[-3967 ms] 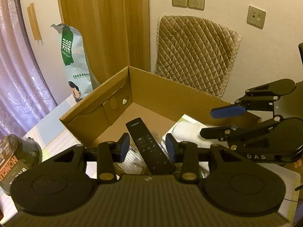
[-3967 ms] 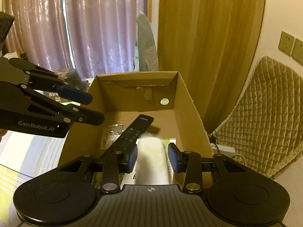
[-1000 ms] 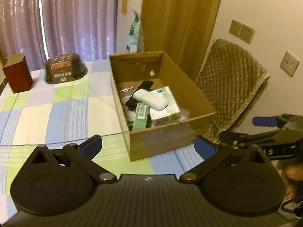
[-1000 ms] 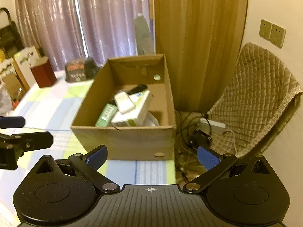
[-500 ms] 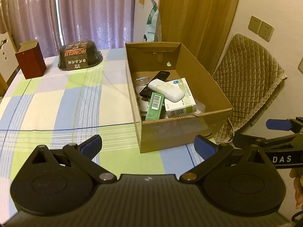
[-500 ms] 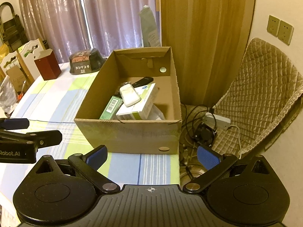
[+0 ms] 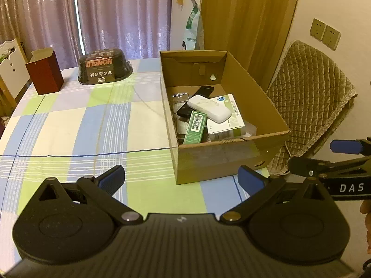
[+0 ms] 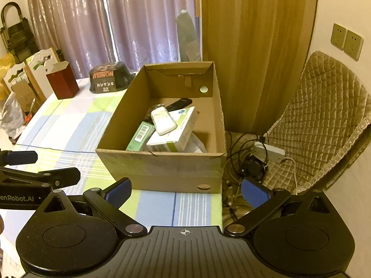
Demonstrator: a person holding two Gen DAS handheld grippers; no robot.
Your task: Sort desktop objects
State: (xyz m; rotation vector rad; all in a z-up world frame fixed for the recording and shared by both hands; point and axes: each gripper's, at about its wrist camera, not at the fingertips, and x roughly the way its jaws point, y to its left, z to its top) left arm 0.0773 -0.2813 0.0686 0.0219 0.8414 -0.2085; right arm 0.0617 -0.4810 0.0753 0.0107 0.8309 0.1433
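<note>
A home: curtains [image 7: 120, 11], checked tablecloth [image 7: 69, 125], quilted chair [image 7: 308, 97].

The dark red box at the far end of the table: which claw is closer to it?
Left. The left claw hangs over the table's near edge, on the red box's side of the cardboard box; the right claw sits further right.
</note>
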